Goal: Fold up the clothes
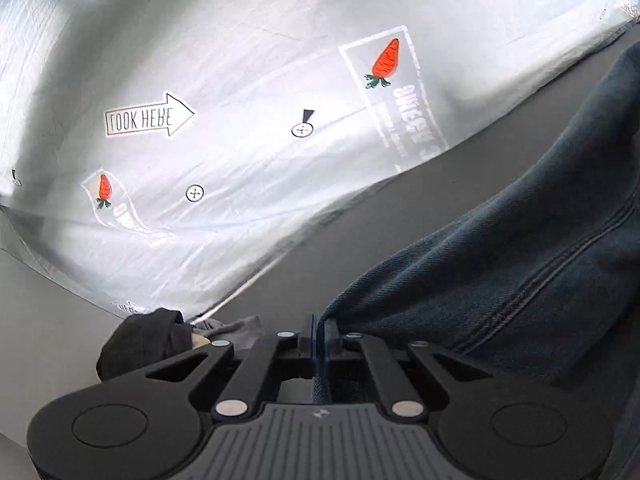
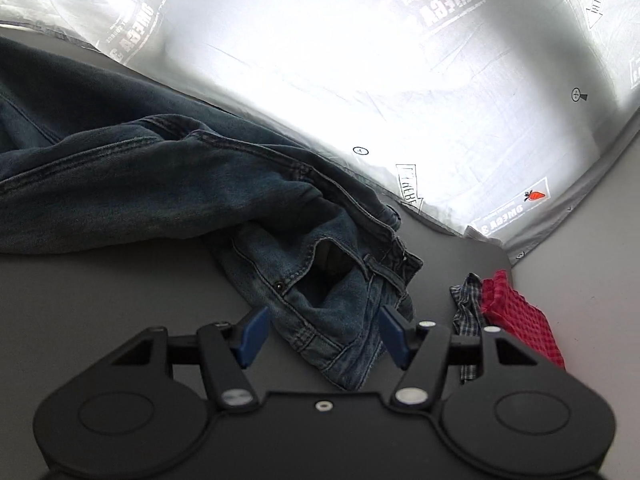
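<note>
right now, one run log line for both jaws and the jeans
left gripper: shut on jeans | right gripper: open, astride waistband | step: fold not begun

Both views: heavy fisheye bending, dark vignette in the corners. White printed sheet (image 2: 360,80) blows out to near-pure glare mid-frame, prints still readable. Jeans (image 2: 160,168) underexposed, seams sharp. Gripper bodies at the bottom edge slightly soft. Shadows soft, diffuse.
</note>
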Available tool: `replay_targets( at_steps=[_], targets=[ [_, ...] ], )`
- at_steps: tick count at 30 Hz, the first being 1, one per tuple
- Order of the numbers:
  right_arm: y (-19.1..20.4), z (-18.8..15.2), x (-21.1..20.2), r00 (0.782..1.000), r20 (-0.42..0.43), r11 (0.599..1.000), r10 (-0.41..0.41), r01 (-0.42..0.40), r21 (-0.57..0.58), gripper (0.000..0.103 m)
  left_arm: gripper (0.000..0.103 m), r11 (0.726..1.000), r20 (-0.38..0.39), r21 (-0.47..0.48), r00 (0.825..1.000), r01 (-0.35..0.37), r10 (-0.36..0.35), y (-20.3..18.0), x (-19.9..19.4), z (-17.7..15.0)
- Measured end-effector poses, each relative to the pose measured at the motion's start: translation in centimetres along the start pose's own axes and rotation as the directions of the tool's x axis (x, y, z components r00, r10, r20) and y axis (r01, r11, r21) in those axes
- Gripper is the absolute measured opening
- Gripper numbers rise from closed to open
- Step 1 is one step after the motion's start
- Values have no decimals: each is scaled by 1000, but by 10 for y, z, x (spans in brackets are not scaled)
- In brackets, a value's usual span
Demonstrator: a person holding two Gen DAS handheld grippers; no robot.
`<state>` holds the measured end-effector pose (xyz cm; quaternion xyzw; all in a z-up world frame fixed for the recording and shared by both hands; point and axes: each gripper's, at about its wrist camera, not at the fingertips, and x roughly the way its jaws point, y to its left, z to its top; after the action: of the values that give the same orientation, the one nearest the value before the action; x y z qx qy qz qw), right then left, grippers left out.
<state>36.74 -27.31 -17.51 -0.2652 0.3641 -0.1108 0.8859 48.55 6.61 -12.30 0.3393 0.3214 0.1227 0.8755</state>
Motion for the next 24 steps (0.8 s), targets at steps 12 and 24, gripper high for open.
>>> replay_targets(
  at_steps=[12, 24],
  targets=[
    [-13, -28, 27, 990, -130, 998, -47, 52, 38, 62, 70, 849, 0, -324, 898, 416, -440, 23, 2, 33],
    [9, -44, 84, 991, -97, 953, -92, 60, -297, 61, 88, 818, -121, 98, 822, 567, -556, -140, -118, -86]
  ],
)
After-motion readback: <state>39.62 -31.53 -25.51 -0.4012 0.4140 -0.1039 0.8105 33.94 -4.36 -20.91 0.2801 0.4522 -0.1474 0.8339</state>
